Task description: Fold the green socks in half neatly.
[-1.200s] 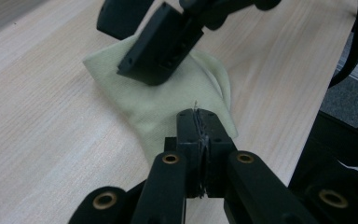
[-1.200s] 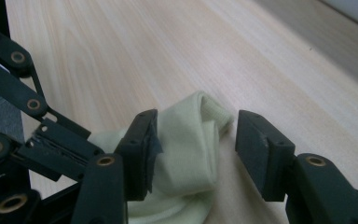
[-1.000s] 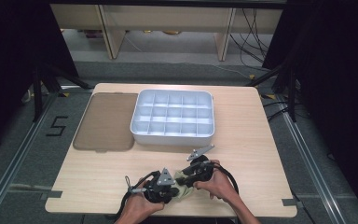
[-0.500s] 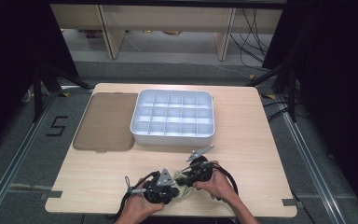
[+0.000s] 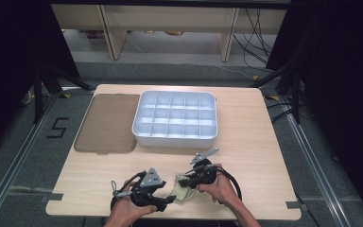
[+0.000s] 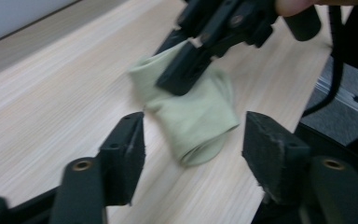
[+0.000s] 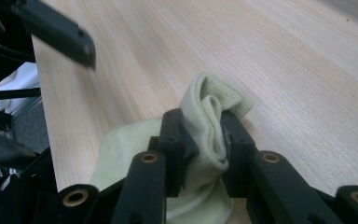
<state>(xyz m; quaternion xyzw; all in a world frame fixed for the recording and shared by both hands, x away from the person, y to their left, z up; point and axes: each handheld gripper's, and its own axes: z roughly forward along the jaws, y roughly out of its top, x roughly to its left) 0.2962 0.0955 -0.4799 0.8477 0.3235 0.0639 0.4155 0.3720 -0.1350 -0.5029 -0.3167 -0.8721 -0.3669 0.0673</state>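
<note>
A wooden table [image 5: 246, 156] bears a compartment tray [image 5: 175, 119], brown lid [image 5: 108, 124], green cloth [image 5: 182, 188].

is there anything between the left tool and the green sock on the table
Nothing visible: the left tool has just opened, jaws apart, facing the pale green sock over bare table. The right tool pinches the sock's far end.

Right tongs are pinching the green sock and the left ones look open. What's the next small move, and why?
Probably lift the right tongs a little toward the white divided tray. They are shut on a fold of the pale green sock, closing further just now, while the left tongs have just opened and their pads stand clear of it. The sock lies rolled near the table's front edge.
</note>
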